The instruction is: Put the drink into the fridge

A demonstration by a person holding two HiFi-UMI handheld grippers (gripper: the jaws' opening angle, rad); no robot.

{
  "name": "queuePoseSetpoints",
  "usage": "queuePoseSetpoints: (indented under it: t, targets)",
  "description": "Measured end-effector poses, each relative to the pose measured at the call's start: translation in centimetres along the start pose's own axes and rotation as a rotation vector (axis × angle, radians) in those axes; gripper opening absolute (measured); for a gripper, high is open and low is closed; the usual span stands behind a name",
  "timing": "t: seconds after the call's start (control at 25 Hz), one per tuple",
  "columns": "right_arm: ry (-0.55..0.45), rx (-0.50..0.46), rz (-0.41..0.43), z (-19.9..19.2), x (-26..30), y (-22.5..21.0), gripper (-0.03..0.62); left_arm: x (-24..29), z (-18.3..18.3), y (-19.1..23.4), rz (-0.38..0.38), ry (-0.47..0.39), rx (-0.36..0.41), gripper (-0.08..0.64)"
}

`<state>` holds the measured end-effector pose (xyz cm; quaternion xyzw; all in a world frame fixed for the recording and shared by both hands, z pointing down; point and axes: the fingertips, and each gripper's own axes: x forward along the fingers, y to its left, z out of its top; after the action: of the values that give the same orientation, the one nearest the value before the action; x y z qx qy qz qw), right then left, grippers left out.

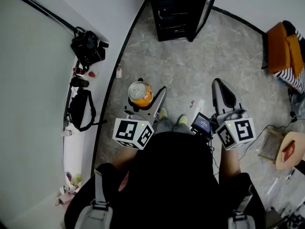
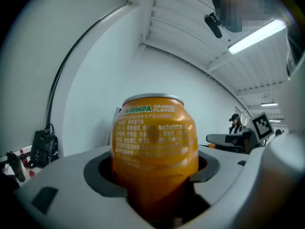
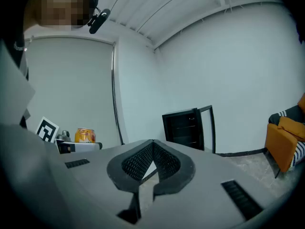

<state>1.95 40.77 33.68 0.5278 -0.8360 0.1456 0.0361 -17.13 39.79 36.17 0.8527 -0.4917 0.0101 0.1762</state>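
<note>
An orange drink can [image 1: 140,93] stands upright between the jaws of my left gripper [image 1: 147,102], which is shut on it and held in front of me above the floor. In the left gripper view the can [image 2: 155,142] fills the space between the grey jaws of the left gripper [image 2: 155,178]. My right gripper [image 1: 223,93] is at the right, shut with nothing in it; its ribbed pads [image 3: 164,161] meet at the tip. The black fridge [image 1: 178,8] stands ahead at the wall with its glass door [image 1: 207,6] swung open. From the right gripper view the fridge [image 3: 183,128] and the can [image 3: 85,135] both show.
Black bags [image 1: 87,46] and another bag [image 1: 81,109] lie along the left wall, with a small bottle [image 1: 119,72] on the floor. An orange chair [image 1: 281,46] and a wooden stool [image 1: 290,149] stand at the right. A person [image 2: 234,123] is far off.
</note>
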Motion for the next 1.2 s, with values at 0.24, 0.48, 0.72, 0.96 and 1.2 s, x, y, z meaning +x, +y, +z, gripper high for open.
queuePoseSetpoints:
  t: [0.24,0.48,0.72,0.96,1.2]
  targets:
    - [-0.017,0.017,-0.015,-0.1,0.7,-0.4,0.008,0.9,-0.4,1.0,0.015,0.019,0.035,0.353]
    - [-0.042,0.048,0.016,0.8,0.5,-1.0,0.008,1.5,0.1,0.3,0.021,0.013,0.067,0.353]
    - [-0.053,0.052,-0.006,1.0,1.0,-1.7,0.008,2.2,1.3,0.2,0.01,-0.021,0.097,0.352]
    - [-0.04,0.037,-0.013,0.9,2.8,-0.6,0.008,2.7,1.3,1.9,-0.007,-0.009,0.097,0.353]
    - [-0.049,0.04,-0.009,1.3,4.8,1.0,0.008,2.5,1.8,4.4,-0.031,-0.021,0.083,0.353]
